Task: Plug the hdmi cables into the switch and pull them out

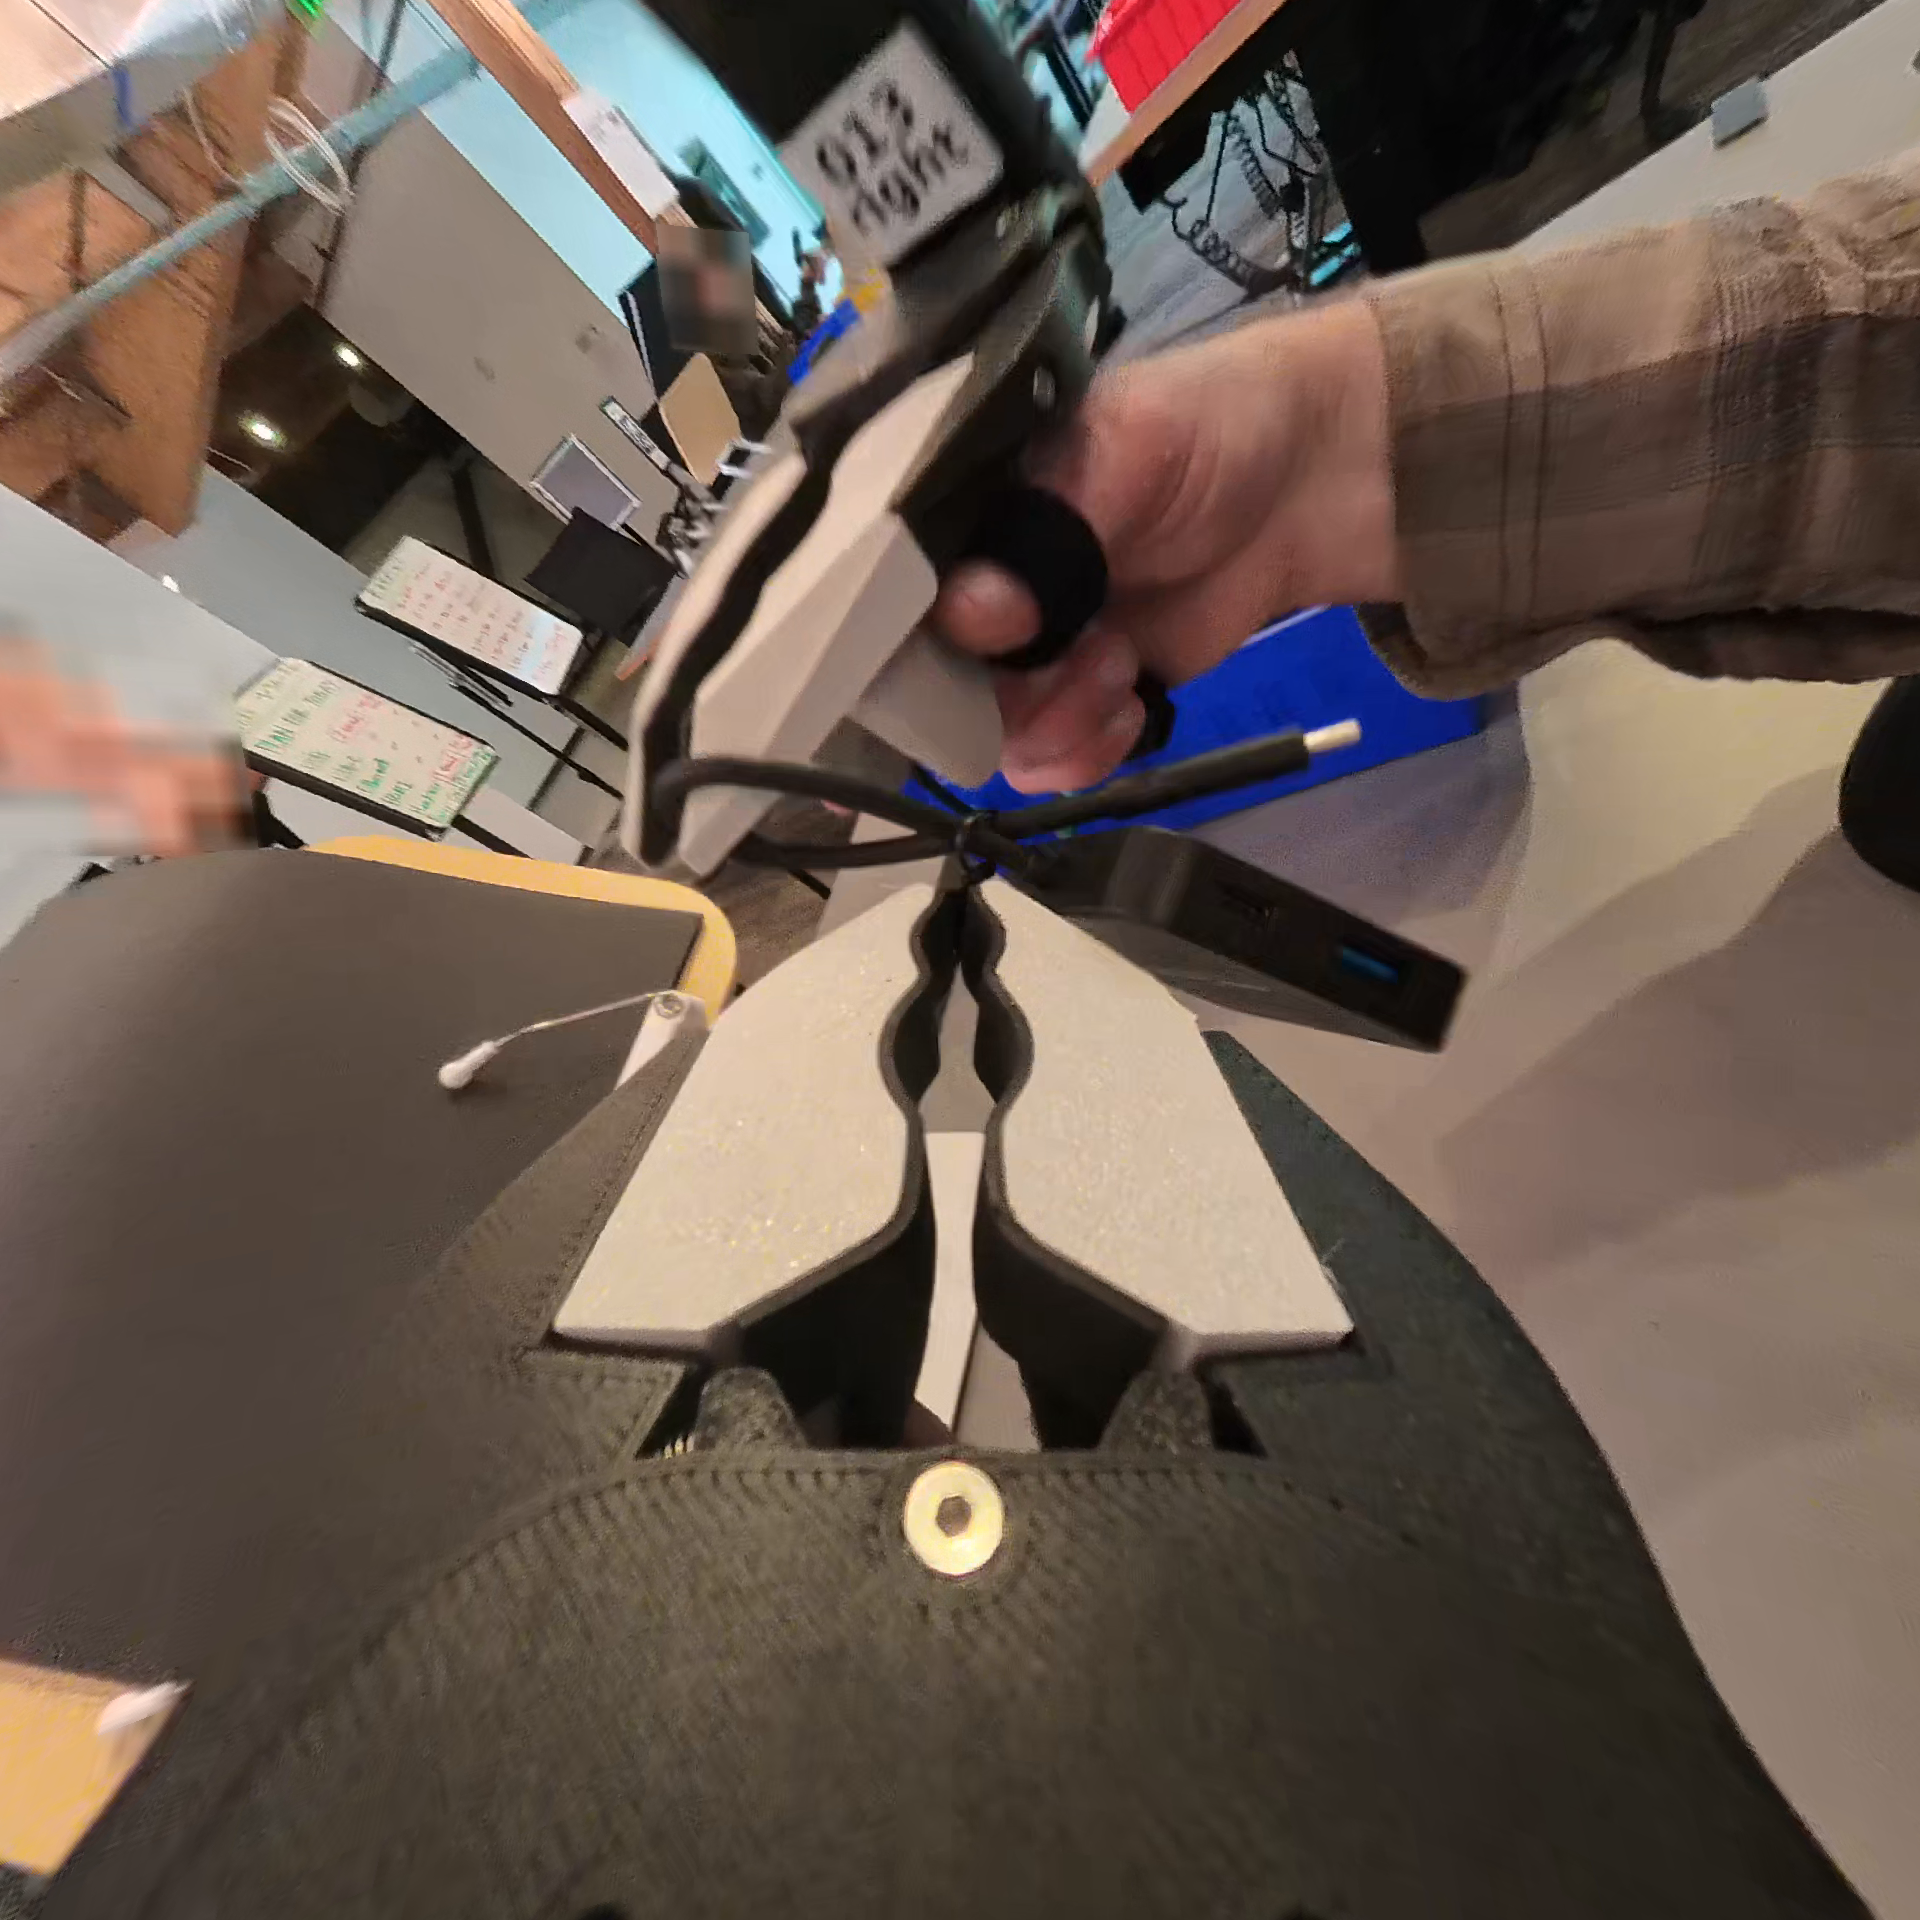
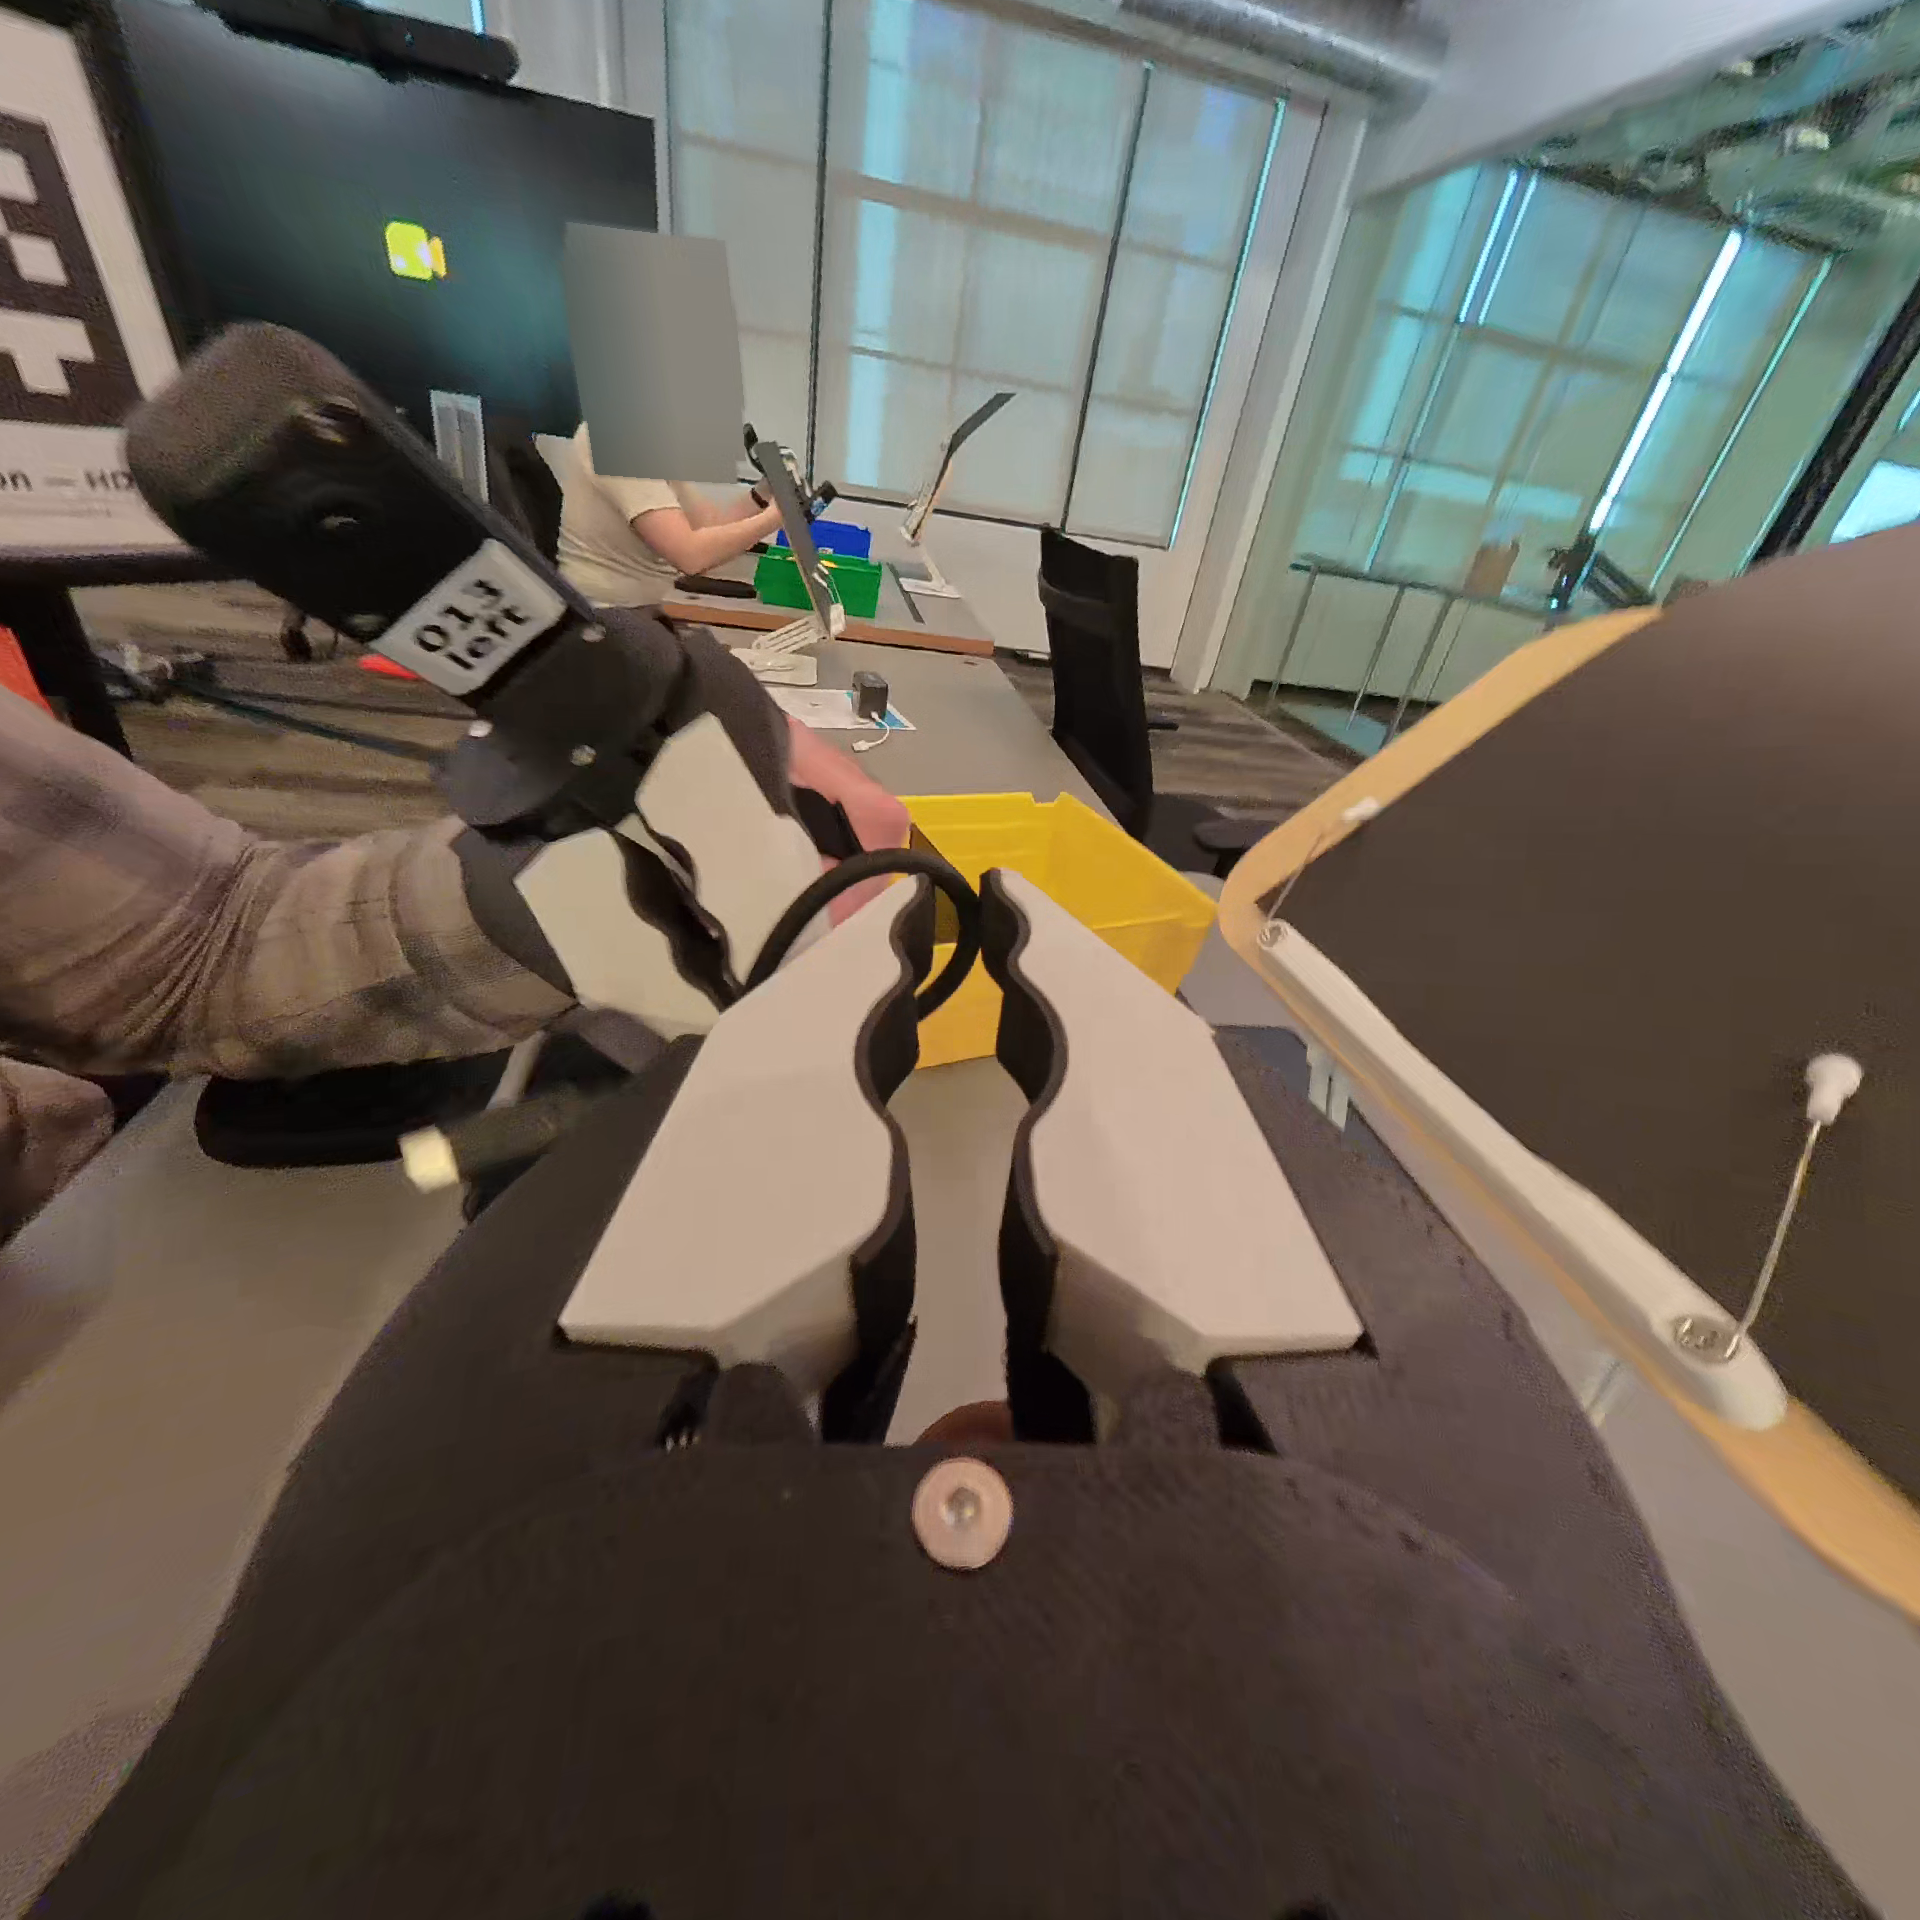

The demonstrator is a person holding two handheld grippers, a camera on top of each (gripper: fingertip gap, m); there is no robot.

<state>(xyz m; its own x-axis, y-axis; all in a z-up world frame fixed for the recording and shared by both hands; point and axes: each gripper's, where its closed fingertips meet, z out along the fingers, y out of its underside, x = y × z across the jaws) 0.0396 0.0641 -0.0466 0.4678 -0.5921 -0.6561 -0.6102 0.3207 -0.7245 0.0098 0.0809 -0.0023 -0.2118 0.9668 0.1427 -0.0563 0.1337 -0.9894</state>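
Left gripper (image 1: 961,904): its jaws are pressed almost together at the tips and pinch the black cable (image 1: 852,831) where a small tie wraps it.

Right gripper (image 2: 951,904): its jaws are a little apart. The cable (image 2: 894,914) loops between the tips. I cannot tell if they squeeze it or just sit around it.

Cable: it is a short black one, held up in the air between the two grippers. It bends in a loop on one side.

Plug (image 1: 1314,743): the silver end sticks out free, up and to the right in the left wrist view. It is not in anything.

Switch (image 1: 1278,940): a flat dark box lying on the grey counter (image 1: 1662,1039), just behind the left gripper. One blue port shows on its near side. The plug is above it and apart from it.

Hand (image 1: 1174,561): it holds the right gripper's handle.

Other things: a blue bin (image 1: 1299,707) behind the switch, a yellow bin (image 2: 1081,883) past the right gripper.

Step now: I think the cable is being held and turned so that the plug can go in. Nothing is plugged in yet.

Next move: the plug has to point at a port on the switch, line up flat with it, and then be pushed straight in. A grip nearer the plug would help, since the cable is bendy.
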